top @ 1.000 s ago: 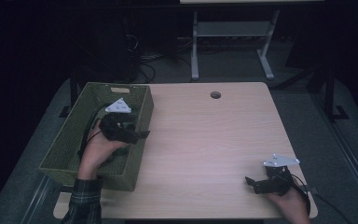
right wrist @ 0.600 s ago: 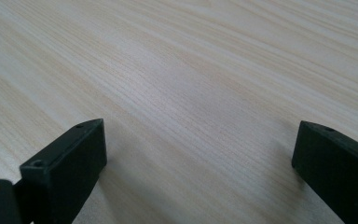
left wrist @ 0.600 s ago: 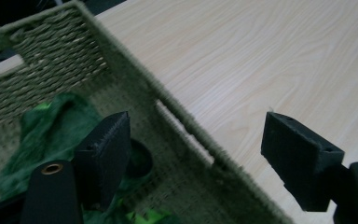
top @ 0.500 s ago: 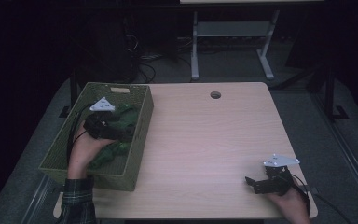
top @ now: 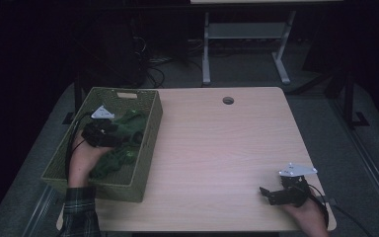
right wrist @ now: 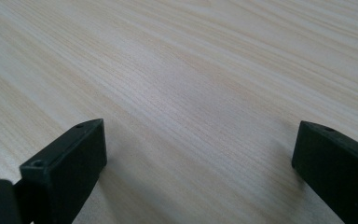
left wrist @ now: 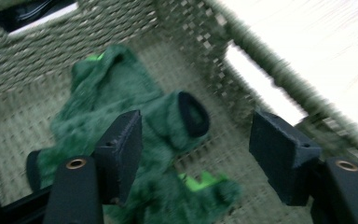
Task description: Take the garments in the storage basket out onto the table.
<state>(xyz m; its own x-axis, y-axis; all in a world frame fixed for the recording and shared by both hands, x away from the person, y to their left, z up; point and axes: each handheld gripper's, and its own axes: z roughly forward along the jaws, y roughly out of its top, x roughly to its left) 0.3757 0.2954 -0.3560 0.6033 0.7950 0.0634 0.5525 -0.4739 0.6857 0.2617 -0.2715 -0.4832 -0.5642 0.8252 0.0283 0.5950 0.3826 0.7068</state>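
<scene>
While my right gripper (top: pixel 271 193) idles wide by the table's near right corner, my left gripper (left wrist: pixel 193 154), jaws just narrowing, straddles the green plush (left wrist: pixel 121 107) lengthwise in the basket (top: pixel 148 148), unpinched.

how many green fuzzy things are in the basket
1 that I can tell: a green plush item lying on the floor of the woven basket, under the left gripper. Its folds may hide a second piece.

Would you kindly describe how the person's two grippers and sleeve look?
Both the left gripper and the right gripper are black, each topped by a grey three-cornered plate and trailing a black cable. Their jaws are blocky and black. A green plaid sleeve covers the left forearm.
</scene>
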